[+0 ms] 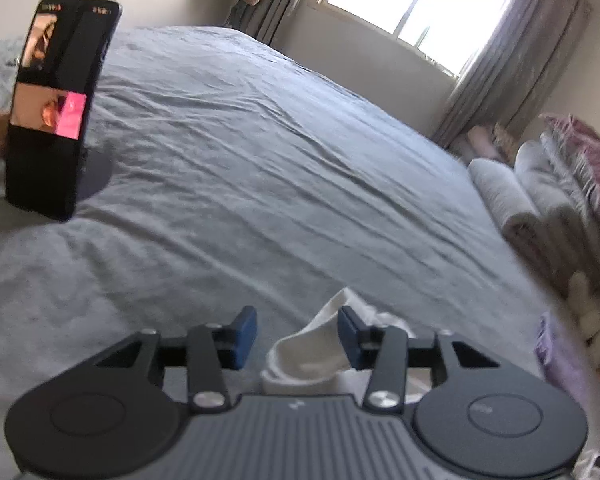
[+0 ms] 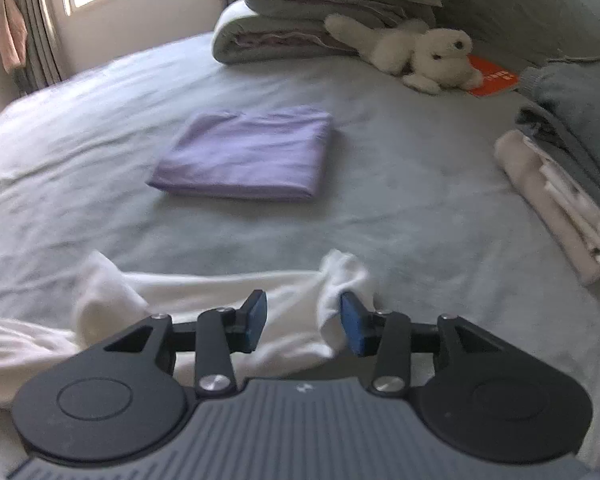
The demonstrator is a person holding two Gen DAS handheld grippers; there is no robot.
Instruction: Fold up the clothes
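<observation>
On the bed (image 2: pixel 400 216), a purple garment (image 2: pixel 248 152) is seen folded; a white garment (image 2: pixel 220 300) (still rumpled) is flanked by both spread grippers, left gripper (image 1: pixel 298 338) and right gripper (image 2: pixel 303 322).

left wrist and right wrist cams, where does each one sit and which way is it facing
Left wrist: sits on the left gripper, low over the grey bed, facing a window and a propped phone; its open blue fingers show, white garment between them.
Right wrist: sits on the right gripper, facing folded bedding, a plush toy and a folded purple cloth; its open fingers show.
Shared: the bed, white garment, window, and probably the purple cloth at the left view's right edge.
</observation>
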